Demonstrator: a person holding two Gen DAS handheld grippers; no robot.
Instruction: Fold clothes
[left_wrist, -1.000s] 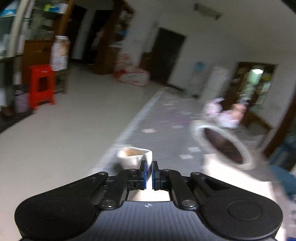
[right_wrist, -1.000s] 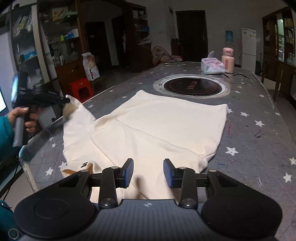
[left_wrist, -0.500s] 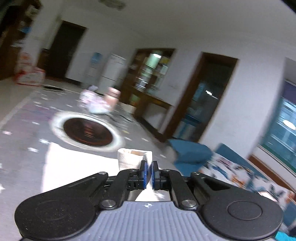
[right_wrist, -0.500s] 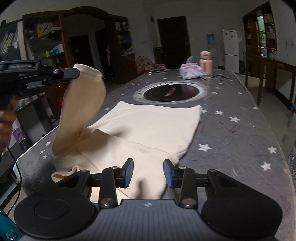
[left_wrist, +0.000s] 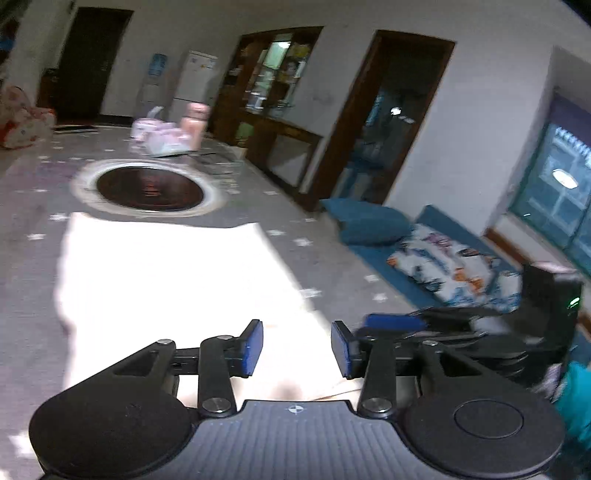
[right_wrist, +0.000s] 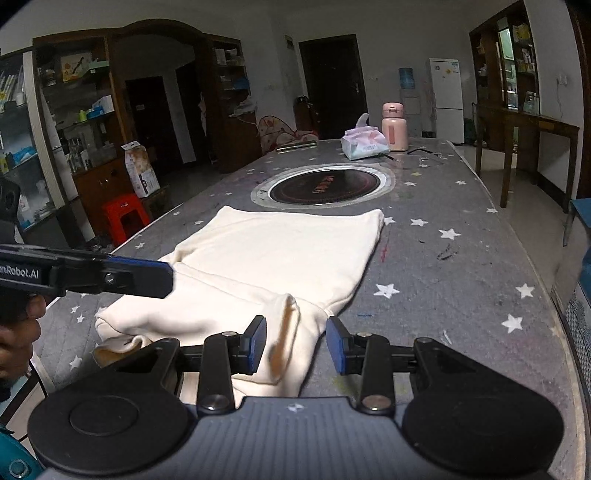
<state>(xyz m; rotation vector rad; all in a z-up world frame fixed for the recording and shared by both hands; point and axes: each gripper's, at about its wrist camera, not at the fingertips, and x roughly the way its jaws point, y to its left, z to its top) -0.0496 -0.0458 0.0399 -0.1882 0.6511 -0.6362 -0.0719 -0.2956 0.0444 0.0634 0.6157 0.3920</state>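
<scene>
A cream long-sleeved garment (right_wrist: 280, 258) lies flat on the grey star-patterned table (right_wrist: 454, 266), its left sleeve folded across the body with the cuff (right_wrist: 284, 332) near the front edge. In the left wrist view the garment (left_wrist: 166, 277) looks overexposed white. My left gripper (left_wrist: 297, 349) is open above the cloth and holds nothing; the right wrist view shows it from the side (right_wrist: 147, 275), over the garment's left part. My right gripper (right_wrist: 295, 345) is open too, just above the folded sleeve's cuff. It also appears at the right of the left wrist view (left_wrist: 395, 323).
A round inset hotplate (right_wrist: 325, 182) sits in the table beyond the garment. A tissue pack (right_wrist: 364, 142) and a pink flask (right_wrist: 394, 127) stand at the far end. A red stool (right_wrist: 123, 218) and shelves stand left of the table. A blue sofa (left_wrist: 443, 258) is right.
My left gripper carried the sleeve up and over to the right, laid it across the body and opened, letting it go. The right gripper stayed open near the front edge.
</scene>
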